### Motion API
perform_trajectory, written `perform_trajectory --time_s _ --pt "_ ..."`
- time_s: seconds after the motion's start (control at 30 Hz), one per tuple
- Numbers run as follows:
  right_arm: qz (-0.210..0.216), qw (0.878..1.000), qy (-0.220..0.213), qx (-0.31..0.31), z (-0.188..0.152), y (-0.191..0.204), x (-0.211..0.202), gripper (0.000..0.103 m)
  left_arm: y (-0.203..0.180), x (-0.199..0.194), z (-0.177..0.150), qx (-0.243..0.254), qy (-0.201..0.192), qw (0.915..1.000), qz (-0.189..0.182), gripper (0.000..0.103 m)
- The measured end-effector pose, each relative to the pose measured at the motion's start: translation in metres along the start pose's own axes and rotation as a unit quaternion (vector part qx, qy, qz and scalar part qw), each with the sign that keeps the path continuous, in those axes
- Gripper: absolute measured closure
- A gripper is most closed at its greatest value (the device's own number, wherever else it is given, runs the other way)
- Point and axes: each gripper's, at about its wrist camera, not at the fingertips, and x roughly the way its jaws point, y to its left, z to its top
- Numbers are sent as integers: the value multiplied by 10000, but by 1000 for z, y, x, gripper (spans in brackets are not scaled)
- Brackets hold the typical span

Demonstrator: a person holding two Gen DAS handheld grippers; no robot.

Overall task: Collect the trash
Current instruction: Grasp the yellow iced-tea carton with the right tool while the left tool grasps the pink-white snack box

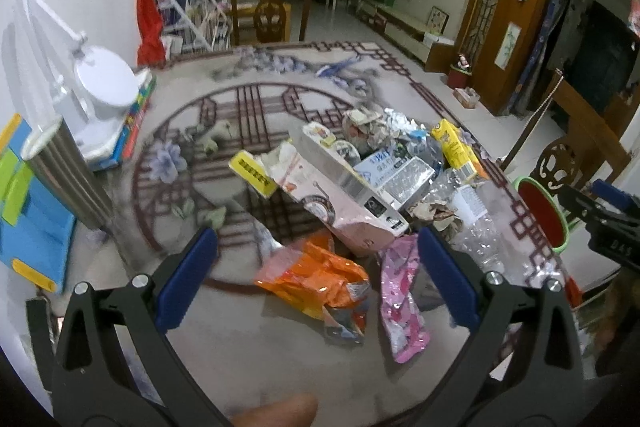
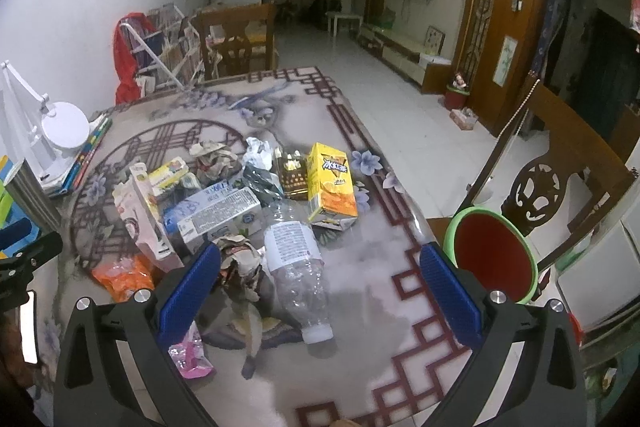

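Both grippers hang released above the surface (image 2: 360,259), grasping nothing. Left gripper (image 1: 316,239) hovers over the orange wrapper (image 1: 320,283); right gripper (image 2: 320,263) over the clear bottle (image 2: 298,267), beside what looks like crumpled paper (image 2: 240,267), blurred.

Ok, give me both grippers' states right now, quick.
Left gripper: open, empty, above the crumpled orange plastic wrapper.
Right gripper: open, empty, above the clear crushed plastic bottle.
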Motion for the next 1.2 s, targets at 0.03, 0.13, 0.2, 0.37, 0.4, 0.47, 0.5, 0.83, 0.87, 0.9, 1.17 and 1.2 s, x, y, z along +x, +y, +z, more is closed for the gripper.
perform_trajectory --time_s 0.03,0.13,0.2,0.37,0.4,0.47,0.5,0.83,0.87,0.9,1.17,1.2 --pt "18 10000 26 -21 2 -2 3 7 1 3 1 -115 88 9999 -81 5" --pt "54 9998 162 -82 9 -7 14 7 4 13 5 -319 236 9991 -158 5" --pt "99 9995 292 -92 13 -10 25 7 3 20 8 -343 334 9988 -106 5" --pt "192 9979 606 -142 25 -15 55 7 6 37 17 -562 533 9969 130 5" --pt "216 9972 699 -173 28 -16 64 7 8 42 19 -635 572 9962 134 5" --pt "285 9962 802 -197 34 -17 79 7 9 52 23 -771 682 9946 146 5" --pt "315 9957 853 -189 36 -19 85 7 9 56 25 -863 743 9934 122 5" --pt "567 9869 1513 -6 69 -39 167 7 8 114 42 -1613 1387 9771 31 5" --pt "603 9854 1593 23 72 -42 176 7 7 122 43 -1630 1473 9755 60 5" --pt "631 9844 1640 57 74 -43 184 7 7 127 43 -1668 1520 9742 67 5" --pt "803 9692 2325 131 78 -55 244 7 17 161 39 -1997 1936 9603 202 5" --pt "810 9680 2373 120 77 -55 248 7 19 163 39 -2033 1976 9587 222 5"
